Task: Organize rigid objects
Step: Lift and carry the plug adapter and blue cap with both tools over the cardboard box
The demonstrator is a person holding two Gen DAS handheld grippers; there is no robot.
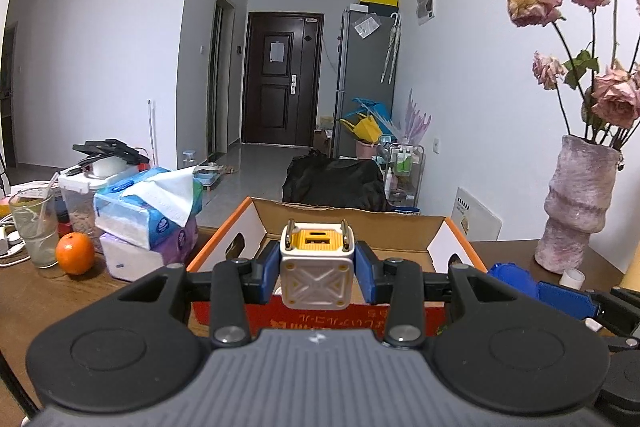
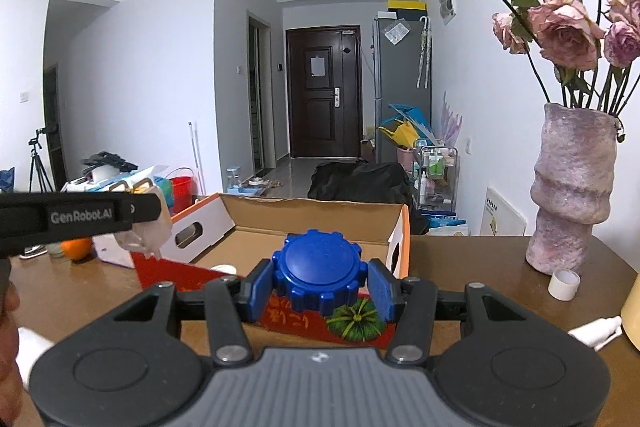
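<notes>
A white cube-shaped plug adapter (image 1: 317,267), its raised X-pattern side facing the camera and its yellow-orange socket face and two metal prongs on top, sits clamped between the blue pads of the left gripper (image 1: 318,269), held above the near wall of an open cardboard box (image 1: 352,223) on a brown table (image 1: 36,303). The right gripper (image 2: 320,285) is closed on a glossy blue lid (image 2: 319,273) with a notched, gear-like rim, over the same box. A mottled pink vase (image 2: 572,187) of dried roses stands to the right.
</notes>
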